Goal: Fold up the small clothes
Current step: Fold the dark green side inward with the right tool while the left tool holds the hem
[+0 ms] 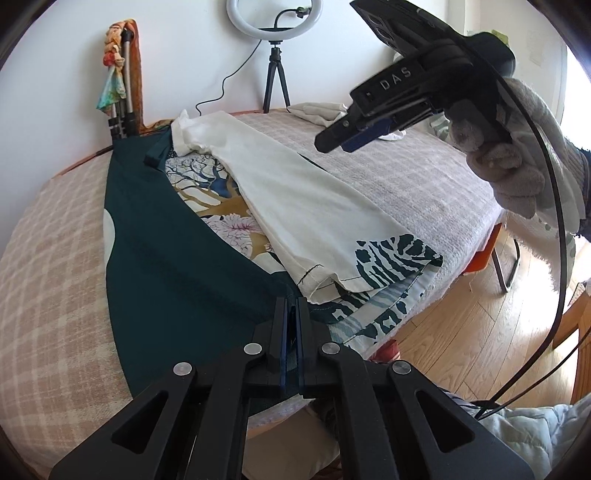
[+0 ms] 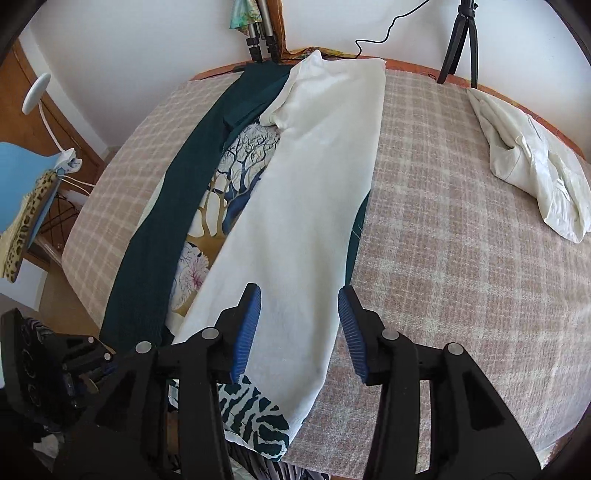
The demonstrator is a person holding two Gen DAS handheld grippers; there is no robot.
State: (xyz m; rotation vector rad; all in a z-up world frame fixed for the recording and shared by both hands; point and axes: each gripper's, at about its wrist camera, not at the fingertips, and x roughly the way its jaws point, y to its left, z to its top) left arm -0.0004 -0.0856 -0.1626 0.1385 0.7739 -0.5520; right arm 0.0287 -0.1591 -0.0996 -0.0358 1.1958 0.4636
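Observation:
A printed garment lies lengthwise on the checked bed: its dark green part [image 1: 166, 251] [image 2: 159, 236], a tree-and-flower print [image 1: 221, 210] [image 2: 229, 177] and a folded-over white inside panel [image 1: 295, 192] [image 2: 306, 206] with a zebra-pattern hem [image 1: 395, 262] [image 2: 258, 424]. My left gripper [image 1: 291, 310] is shut on the green fabric's near edge. My right gripper [image 2: 299, 306] is open and empty, hovering above the white panel; in the left wrist view it [image 1: 332, 142] hangs in the air over the bed, held by a gloved hand.
A crumpled white cloth [image 2: 532, 162] [image 1: 317, 109] lies at the bed's far right. A ring light on a tripod [image 1: 275, 22] and folded tripods [image 1: 122, 96] stand against the wall. Wooden floor [image 1: 461, 332] and an orange chair lie beyond the bed edge. A blue lamp [image 2: 22, 173] stands left.

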